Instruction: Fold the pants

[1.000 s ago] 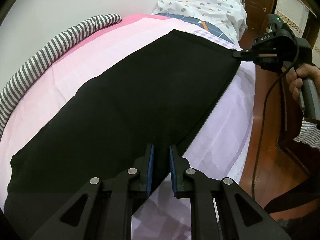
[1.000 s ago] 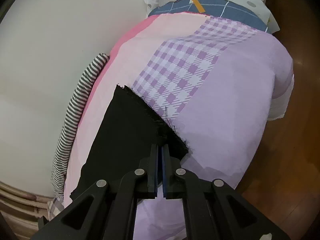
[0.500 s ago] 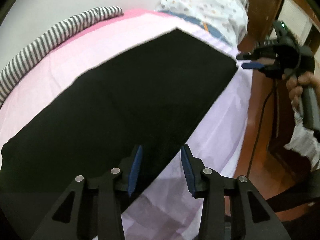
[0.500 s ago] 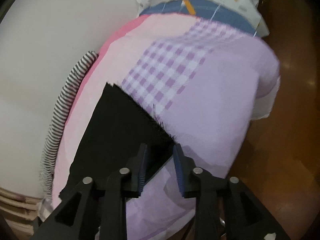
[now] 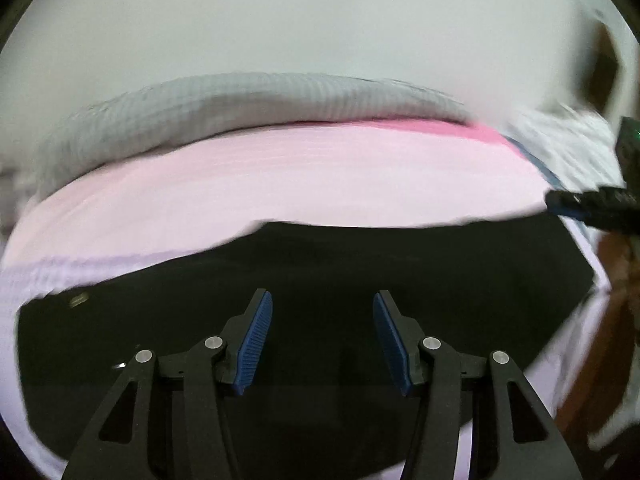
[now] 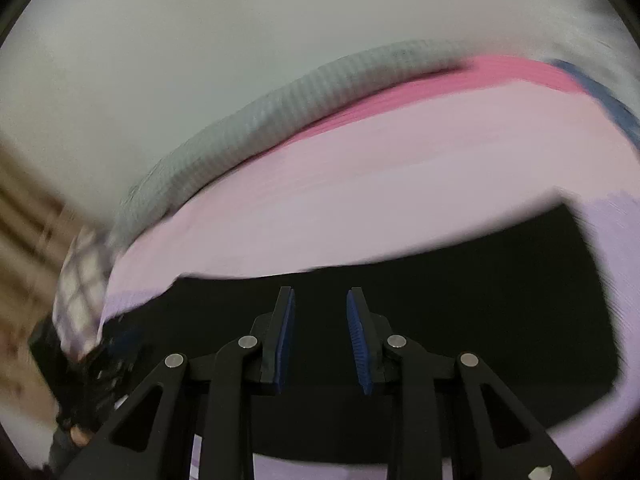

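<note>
left tongs (image 5: 322,338) apart and opening, nothing between the blue pads, just black cloth below; right tongs (image 6: 320,340) apart too, narrower gap, empty, not clamped on anything

black pants (image 5: 320,280) lie flat as one long dark strip on the bed (image 5: 280,184), near the front edge, pink/lilac sheet around them; striped grey bolster (image 5: 260,100) along the wall behind; other tongs poke in at the right edge of the left view; both views heavily motion-blurred

risk: the near edge sits close to the bed's front, so a fast regrasp could drag the strip off or ruck the fold; with this blur, tongs may pinch only the top layer or catch the sheet

vs earlier frame: both tongs were closed on the pants' edge/hem, now released; the cameras now face the wall with the pants lying crosswise, not running lengthwise away
</note>
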The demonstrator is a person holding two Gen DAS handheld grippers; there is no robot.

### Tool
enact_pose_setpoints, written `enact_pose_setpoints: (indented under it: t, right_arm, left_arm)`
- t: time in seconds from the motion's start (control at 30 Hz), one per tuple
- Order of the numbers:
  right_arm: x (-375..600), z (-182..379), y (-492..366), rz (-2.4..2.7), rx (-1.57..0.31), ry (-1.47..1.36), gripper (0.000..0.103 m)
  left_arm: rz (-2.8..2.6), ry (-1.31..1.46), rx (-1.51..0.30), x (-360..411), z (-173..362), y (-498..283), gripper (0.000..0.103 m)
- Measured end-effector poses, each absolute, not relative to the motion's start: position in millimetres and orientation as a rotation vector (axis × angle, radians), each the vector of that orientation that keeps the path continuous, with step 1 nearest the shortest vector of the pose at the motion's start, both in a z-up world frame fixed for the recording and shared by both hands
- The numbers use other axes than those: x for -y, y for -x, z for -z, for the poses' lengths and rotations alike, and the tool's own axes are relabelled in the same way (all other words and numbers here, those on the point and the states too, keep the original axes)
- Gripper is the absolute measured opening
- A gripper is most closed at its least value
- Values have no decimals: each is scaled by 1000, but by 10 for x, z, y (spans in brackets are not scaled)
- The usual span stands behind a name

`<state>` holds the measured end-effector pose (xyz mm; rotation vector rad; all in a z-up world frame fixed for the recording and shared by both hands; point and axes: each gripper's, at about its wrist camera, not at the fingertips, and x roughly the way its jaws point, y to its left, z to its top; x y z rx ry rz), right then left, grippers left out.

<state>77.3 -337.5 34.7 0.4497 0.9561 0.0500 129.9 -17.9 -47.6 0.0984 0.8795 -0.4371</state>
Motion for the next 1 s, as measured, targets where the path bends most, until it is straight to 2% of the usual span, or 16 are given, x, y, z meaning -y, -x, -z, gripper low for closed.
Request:
enact_pose_setpoints:
  t: [0.23, 0.47, 0.63, 0.67, 0.73, 0.77, 1.0]
  right_arm:
    - [2160, -8, -1778, -337, -1120, -269, 26]
    - [1497, 332, -2295, -474, -1213, -157, 36]
    - [1252, 541, -2522, -521, -1254, -97, 36]
    - [1225, 554, -2547, -547, -1261, -107, 35]
    - [1140, 525, -2578, -577, -1248, -91, 14]
    - [1129, 511, -2594, -575, -1241, -75, 10]
    - [1160, 589, -2768, -514, -1220, -79, 6]
  left_arm:
    - [215, -26, -910, -480, 613, -1409, 54]
    - [133, 9, -956, -831, 787, -1382, 54]
    - [129, 35, -962, -946, 836, -1366, 54]
    - [127, 32, -957, -954, 831, -1356, 54]
    - [125, 27, -955, -965, 818, -1355, 54]
    - [121, 27, -951, -978, 810, -1355, 54]
    - [126, 16, -950, -1020, 830, -1344, 54]
